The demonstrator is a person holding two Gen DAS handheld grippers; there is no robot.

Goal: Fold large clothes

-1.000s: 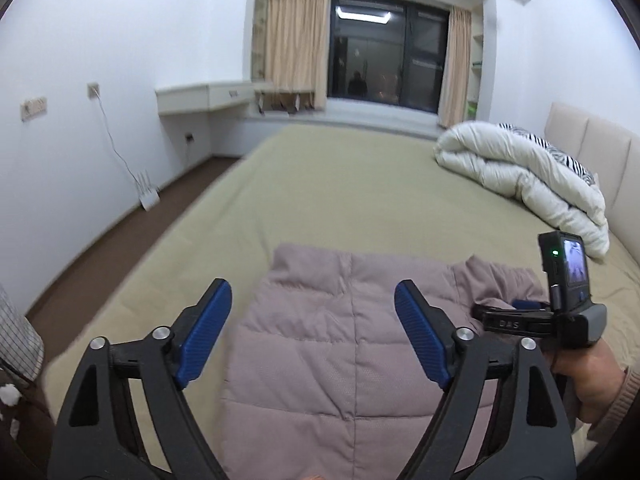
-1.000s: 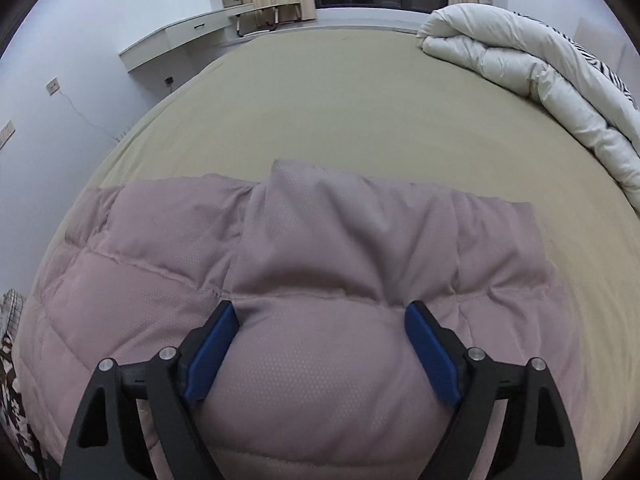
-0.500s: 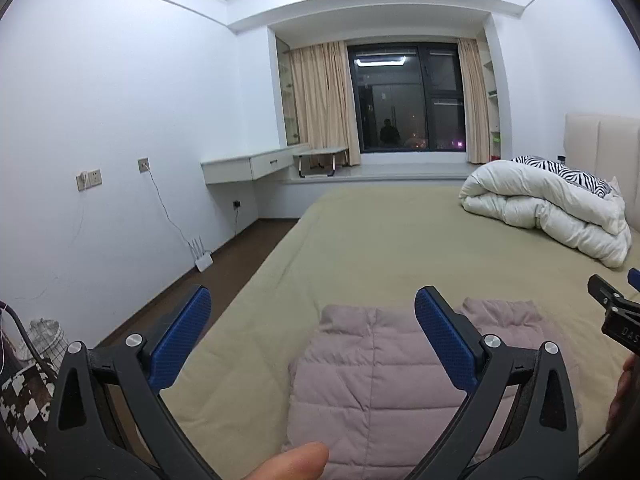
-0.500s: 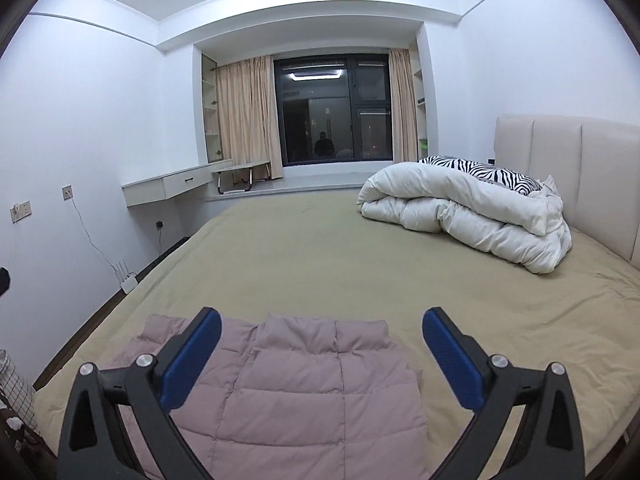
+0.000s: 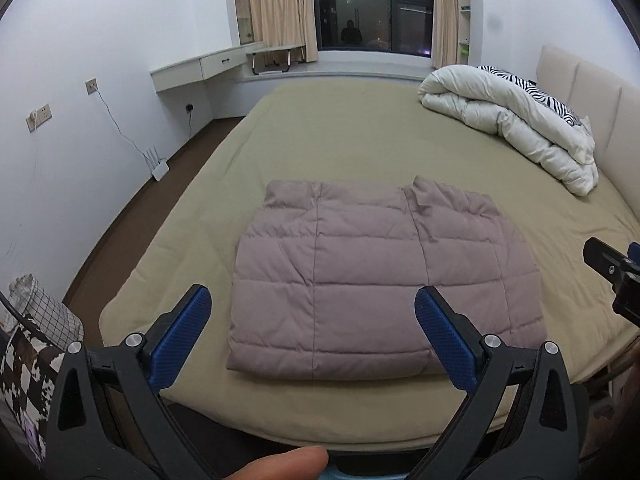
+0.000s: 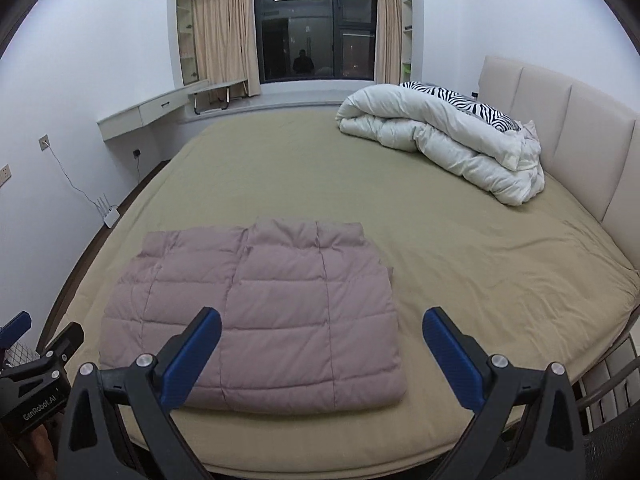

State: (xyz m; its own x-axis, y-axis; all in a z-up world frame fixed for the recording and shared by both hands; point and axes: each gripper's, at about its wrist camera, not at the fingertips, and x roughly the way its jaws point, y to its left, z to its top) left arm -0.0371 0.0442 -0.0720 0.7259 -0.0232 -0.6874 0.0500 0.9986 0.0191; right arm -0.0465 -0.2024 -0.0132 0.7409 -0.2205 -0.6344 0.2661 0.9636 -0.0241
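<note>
A mauve quilted puffer jacket [image 5: 380, 280] lies folded into a flat rectangle near the front edge of the olive bed [image 5: 360, 140]; it also shows in the right wrist view [image 6: 260, 320]. My left gripper [image 5: 312, 328] is open and empty, held back over the bed's front edge, apart from the jacket. My right gripper [image 6: 320, 348] is open and empty, also held back above the jacket's near right side. The right gripper's body shows at the right edge of the left wrist view [image 5: 616, 276].
A rolled white duvet [image 6: 440, 140] with a zebra-print pillow [image 6: 460, 100] lies at the far right by the beige headboard [image 6: 560, 128]. A wall desk [image 5: 200, 68], a router [image 5: 158, 168] on the floor and a basket [image 5: 40, 312] are at the left.
Both grippers have drawn back from the jacket and off it. The right gripper was pressed down on the fabric a second ago; now it is clear, and the jacket lies folded and still.
</note>
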